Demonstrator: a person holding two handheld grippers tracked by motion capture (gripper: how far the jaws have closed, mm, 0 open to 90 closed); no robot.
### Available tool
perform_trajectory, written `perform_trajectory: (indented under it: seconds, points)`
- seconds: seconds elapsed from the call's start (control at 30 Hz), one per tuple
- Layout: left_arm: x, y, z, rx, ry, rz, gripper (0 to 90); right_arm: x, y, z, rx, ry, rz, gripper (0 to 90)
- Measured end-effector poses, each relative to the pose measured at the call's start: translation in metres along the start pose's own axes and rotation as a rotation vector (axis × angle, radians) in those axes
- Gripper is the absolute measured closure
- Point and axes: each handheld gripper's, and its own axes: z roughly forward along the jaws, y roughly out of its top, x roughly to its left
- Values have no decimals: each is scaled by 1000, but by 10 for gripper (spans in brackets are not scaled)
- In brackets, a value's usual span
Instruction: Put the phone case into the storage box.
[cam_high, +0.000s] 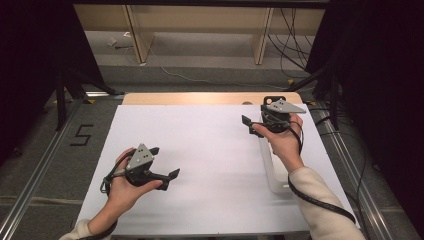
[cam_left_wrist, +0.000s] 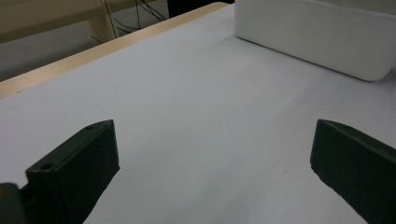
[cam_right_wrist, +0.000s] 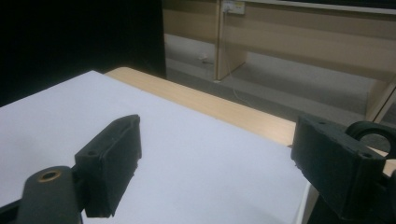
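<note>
While fingers gape, smooth rectangular white tray (cam_left_wrist: 322, 37)

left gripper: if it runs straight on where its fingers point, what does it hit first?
Probably the white tray: it lies ahead of the open left gripper, slightly to the right in its view, with bare white sheet between. Depth unclear.

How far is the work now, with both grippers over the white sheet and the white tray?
Done: nothing visible; the white sheet shows no placed items.
In hand: nothing. The left gripper is open above the sheet, its fingers far apart. The right gripper is also open, held above the far end of the white tray.
Left: seemingly everything. What is inside the tray cannot be told.
</note>
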Motion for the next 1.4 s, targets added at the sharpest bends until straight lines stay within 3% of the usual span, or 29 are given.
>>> perform_trajectory:
  seconds: [0.77, 1.4]
  points:
    - [1, 0, -1, -4, 0, -2, 7, 24, -4, -13, 10, 78, -44, 160]
    - [1, 1, -1, -5, -1, -3, 7, 32, -11, -26, 11, 123, -63, 159]
